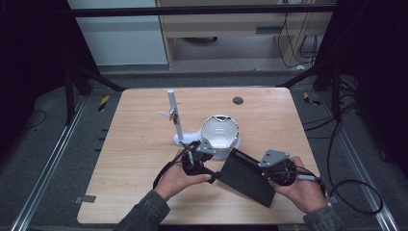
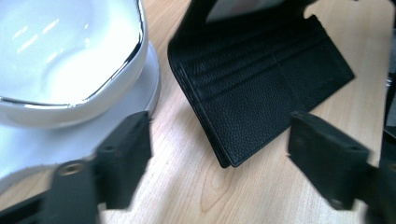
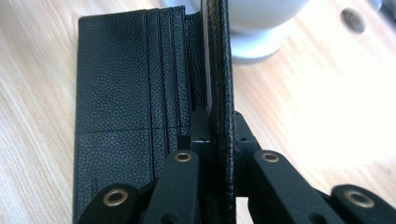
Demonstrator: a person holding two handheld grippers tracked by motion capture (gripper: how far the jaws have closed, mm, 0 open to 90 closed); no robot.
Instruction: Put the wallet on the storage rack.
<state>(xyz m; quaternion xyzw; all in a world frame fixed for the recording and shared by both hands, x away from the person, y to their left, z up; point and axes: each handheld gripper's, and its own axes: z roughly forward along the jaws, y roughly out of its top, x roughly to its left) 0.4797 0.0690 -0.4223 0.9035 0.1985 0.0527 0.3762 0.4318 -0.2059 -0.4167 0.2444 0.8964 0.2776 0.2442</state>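
High view: black wallet [image 1: 248,175] lies opened on the table [image 1: 134,144], just in front of the white bowl [image 1: 220,134], which I'll use as the landmark. Right gripper [image 1: 263,169] sits on the wallet's far side from the bowl's left, w/ its jaws clamped on the raised flap. In the right gripper view the pads pinch that flap edge-on, probably to keep it stood up so the card slots stay exposed. Left gripper [image 1: 202,153] is right at the bowl's near rim, jaws spread wide w/ nothing between them. Left gripper view has the wallet's corner ahead of the gap, not touching, looks like it's let go so the right can lift alone. White stand [image 1: 175,118] rises behind-left of the bowl; a small item hangs on it, can't tell what.
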